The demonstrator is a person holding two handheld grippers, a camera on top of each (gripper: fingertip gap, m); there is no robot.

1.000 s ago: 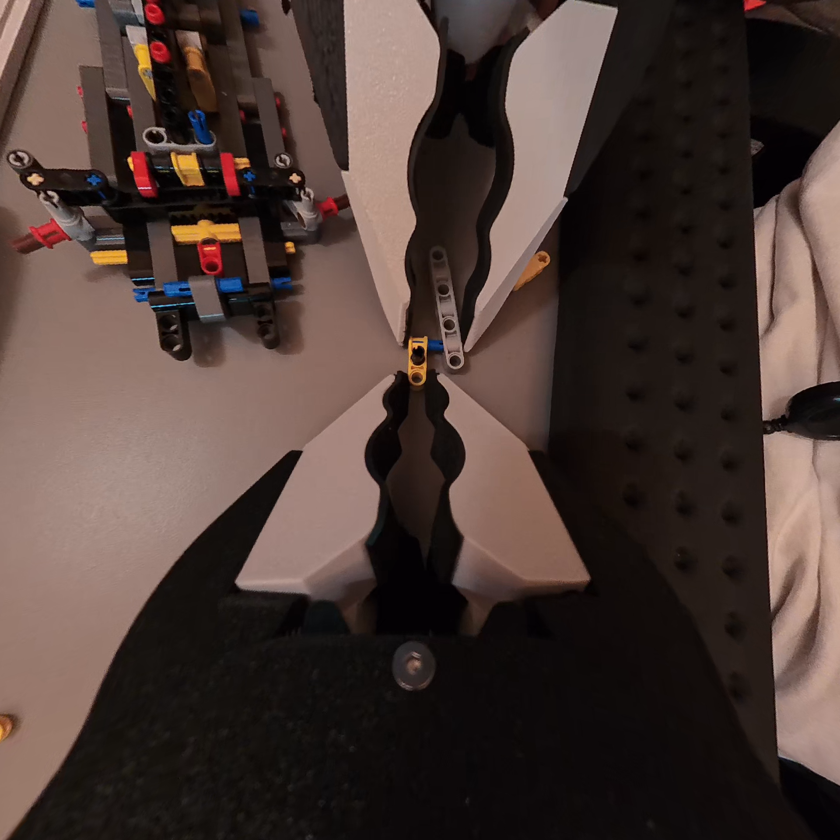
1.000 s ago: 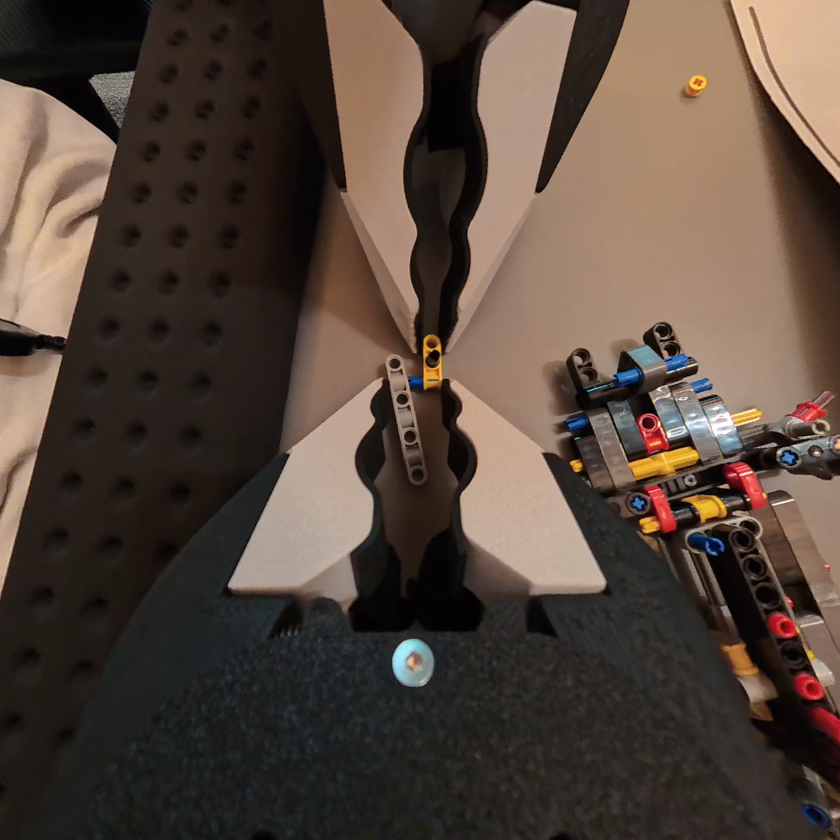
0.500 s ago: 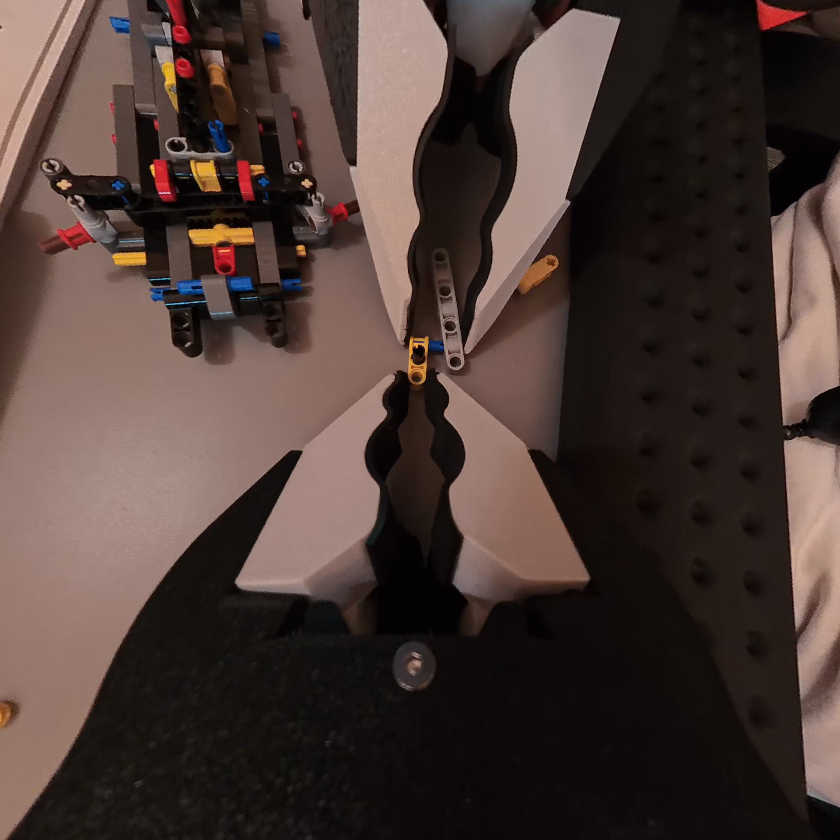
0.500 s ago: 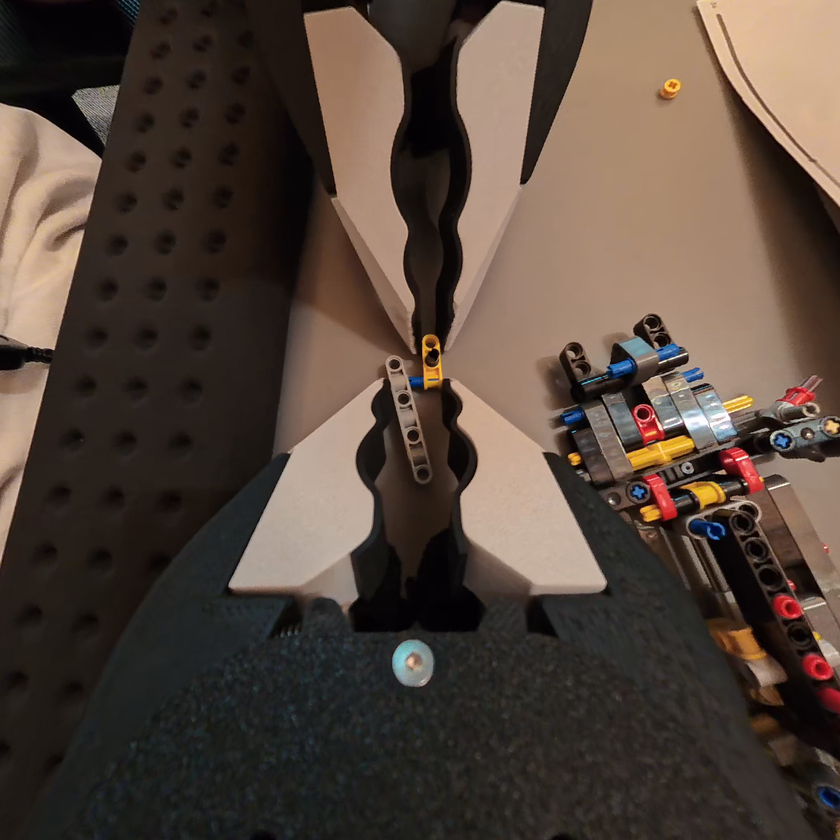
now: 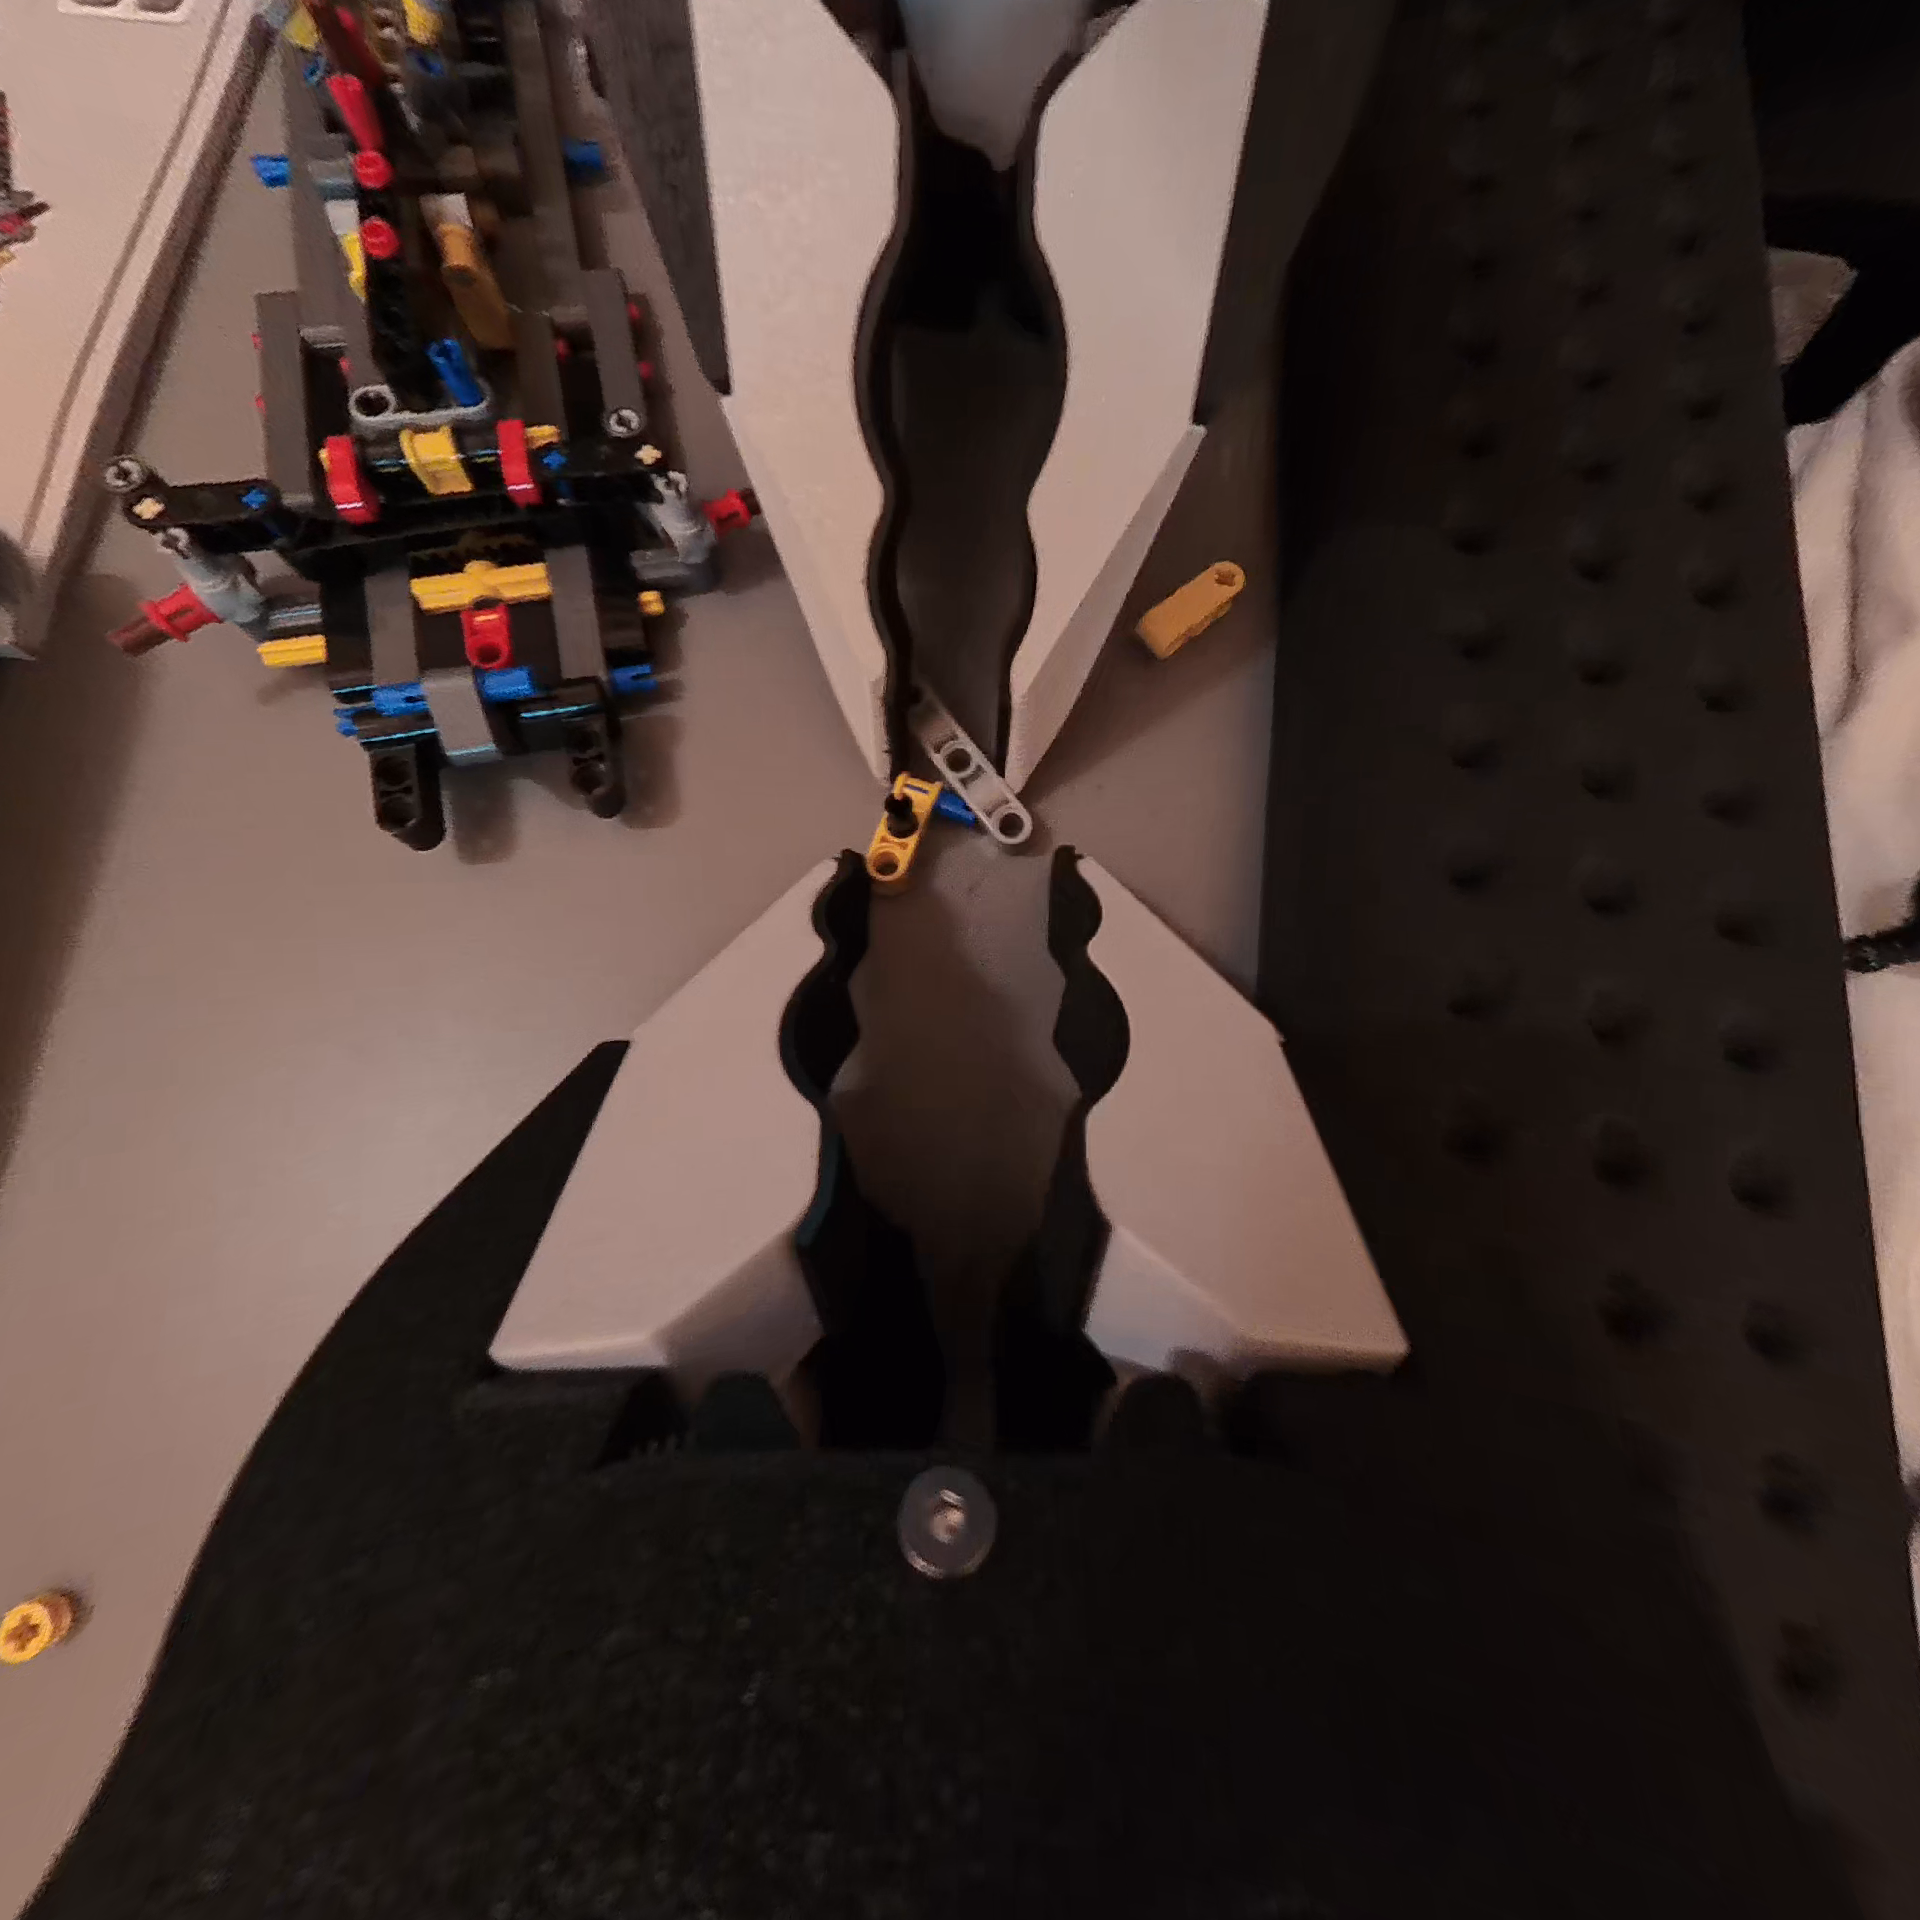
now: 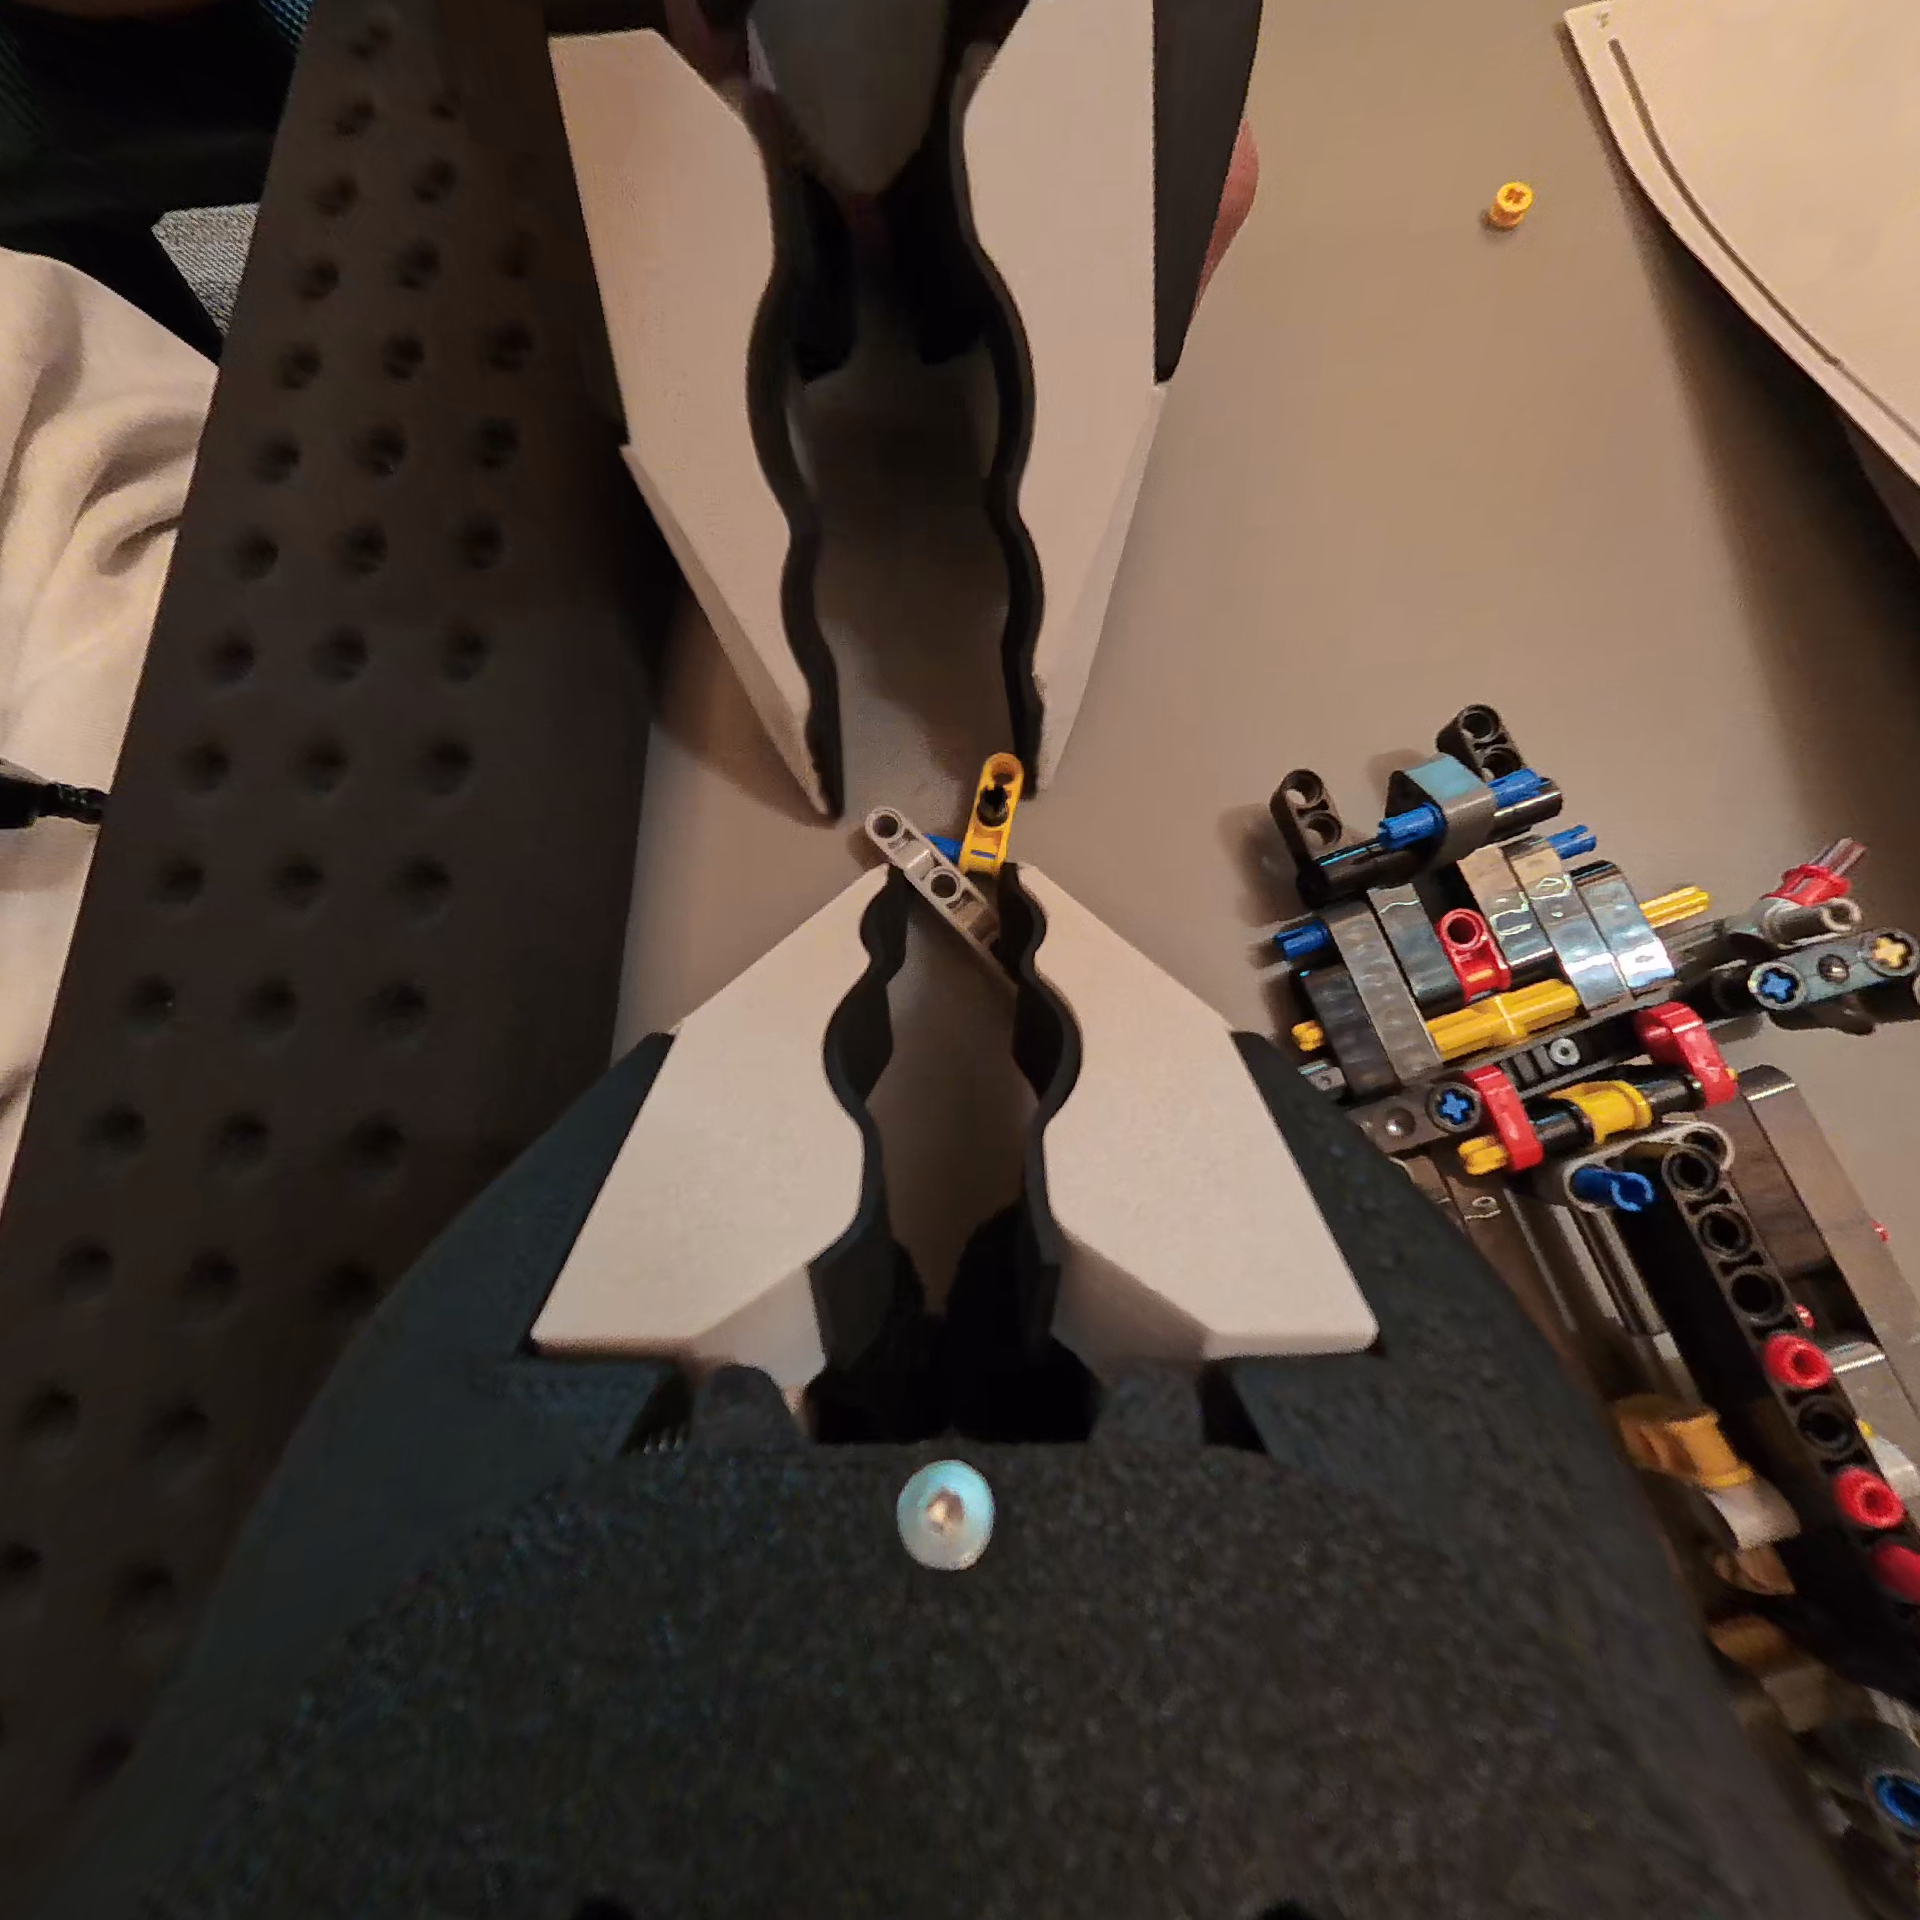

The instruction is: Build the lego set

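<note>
My left gripper (image 5: 954, 860) is open, its tips on either side of a yellow connector (image 5: 896, 836). The connector hangs tilted on a blue pin (image 5: 954, 808) at the end of a grey beam (image 5: 977, 779). My right gripper (image 6: 948, 878) faces it tip to tip and is shut on the grey beam (image 6: 930, 873), which lies diagonally between its fingers. The yellow connector (image 6: 989, 816) sits close to one fingertip of the left gripper (image 6: 932, 795). The part-built black, red, yellow and blue model (image 5: 457, 582) stands on the table to the side and also shows in the right wrist view (image 6: 1507, 997).
A black perforated board (image 5: 1558, 935) runs along the table edge, with white cloth (image 5: 1870, 727) beyond it. A loose yellow piece (image 5: 1190, 608) lies by the board. A small yellow bush (image 6: 1507, 203) lies near a paper sheet (image 6: 1787, 208). The grippers are tip to tip, or close to it. My left tips are roughly 15 cm from the small yellow bush (image 6: 1507, 203). It is also in sight in the left wrist view (image 5: 42, 1620).
My left gripper has opened and let go of the yellow connector, which now hangs tilted. The grey beam has swung diagonal and the right fingers have closed in on it.
</note>
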